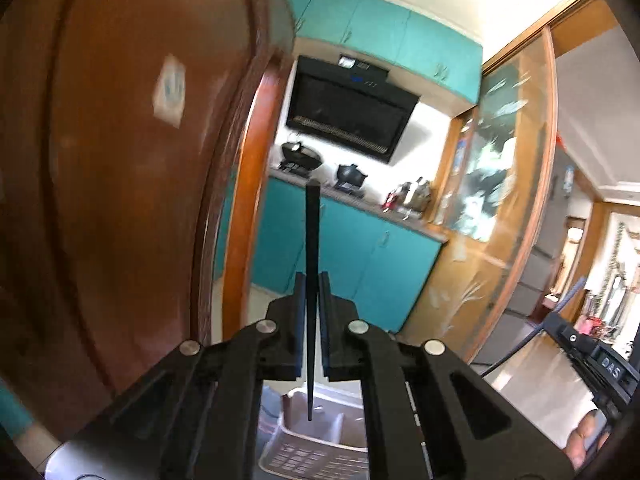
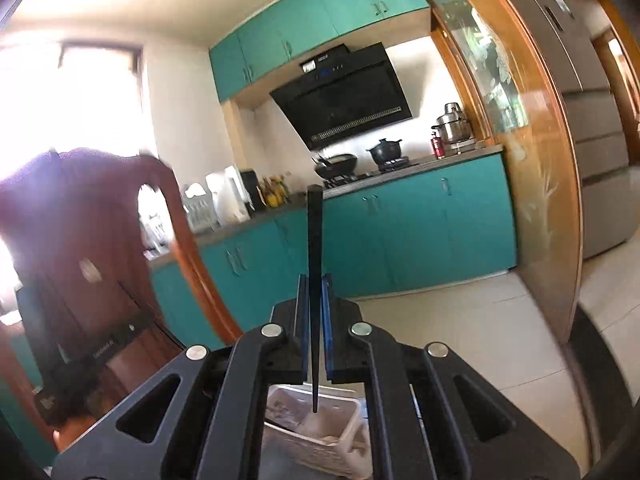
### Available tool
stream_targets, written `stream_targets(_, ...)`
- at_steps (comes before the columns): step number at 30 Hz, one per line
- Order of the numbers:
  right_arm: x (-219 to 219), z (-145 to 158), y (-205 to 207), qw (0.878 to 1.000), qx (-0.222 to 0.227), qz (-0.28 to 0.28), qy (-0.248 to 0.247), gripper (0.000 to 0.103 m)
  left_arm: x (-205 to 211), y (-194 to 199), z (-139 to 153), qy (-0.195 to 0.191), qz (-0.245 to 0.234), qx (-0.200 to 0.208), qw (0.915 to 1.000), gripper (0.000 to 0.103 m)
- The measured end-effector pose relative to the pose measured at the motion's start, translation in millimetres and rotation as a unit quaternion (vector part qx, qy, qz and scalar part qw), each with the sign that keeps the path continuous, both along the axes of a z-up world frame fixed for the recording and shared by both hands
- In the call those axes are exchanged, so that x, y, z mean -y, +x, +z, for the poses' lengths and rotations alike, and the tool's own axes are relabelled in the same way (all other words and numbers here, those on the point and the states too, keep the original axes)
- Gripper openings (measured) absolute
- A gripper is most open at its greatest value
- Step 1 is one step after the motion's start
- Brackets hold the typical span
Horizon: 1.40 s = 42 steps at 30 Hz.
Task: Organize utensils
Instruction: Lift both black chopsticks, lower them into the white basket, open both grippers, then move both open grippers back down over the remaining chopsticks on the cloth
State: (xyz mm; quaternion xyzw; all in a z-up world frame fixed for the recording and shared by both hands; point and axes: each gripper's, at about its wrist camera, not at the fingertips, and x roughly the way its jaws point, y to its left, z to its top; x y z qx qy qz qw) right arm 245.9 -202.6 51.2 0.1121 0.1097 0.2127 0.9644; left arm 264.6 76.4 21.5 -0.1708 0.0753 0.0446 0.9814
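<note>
My left gripper (image 1: 312, 280) is shut on a black chopstick (image 1: 312, 248) that stands upright between the jaws, thick end up, thin tip pointing down over a white slotted utensil basket (image 1: 320, 456). My right gripper (image 2: 315, 280) is shut on a second black chopstick (image 2: 314, 248), also upright, its tip hanging just above the same white basket (image 2: 340, 436), which holds some pale items. Both grippers are raised and look out across the kitchen. The right gripper also shows at the right edge of the left wrist view (image 1: 600, 360).
A dark wooden chair back (image 1: 120, 160) stands close on the left, and shows in the right wrist view (image 2: 80, 260). Teal cabinets (image 2: 420, 232), a stove with pots (image 2: 360, 168) and a range hood (image 1: 348, 108) lie ahead. A wood-framed glass door (image 2: 520, 160) is at right.
</note>
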Motion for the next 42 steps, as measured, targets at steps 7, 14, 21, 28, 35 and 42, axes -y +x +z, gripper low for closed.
stream_targets(7,-20.6,-38.6,12.8,0.998,-0.041,0.017,-0.049,0.007,12.9,36.4,-35.6,0.022,-0.008,-0.061,0.9978,0.007)
stream_targets(14,-22.3,-35.6,2.1,0.997,-0.031,0.012,-0.066,0.009,27.1,27.9,-47.2,0.042,-0.016,-0.069,0.9966,0.007)
stream_targets(21,2.5,-19.6,-46.7,0.998,0.029,0.037,-0.045,0.023,34.8,-7.0,-49.4,0.074,-0.013,-0.019,0.9970,0.034)
stream_targets(28,-7.7,-105.3,-73.0,0.980,-0.039,0.174,-0.092,0.027,31.2,-56.4,-65.8,0.101,0.025,0.011,0.9945,0.041)
stream_targets(35,-51.8,-232.2,-15.6,0.927,-0.292,0.128,-0.198,0.027,17.2,-63.8,-97.0,0.078,0.020,-0.053,0.9954,0.048)
stream_targets(42,-72.7,-260.0,-0.1,0.923,-0.316,0.114,-0.188,0.027,19.0,-42.7,-122.9,0.071,-0.007,-0.140,0.9875,0.053)
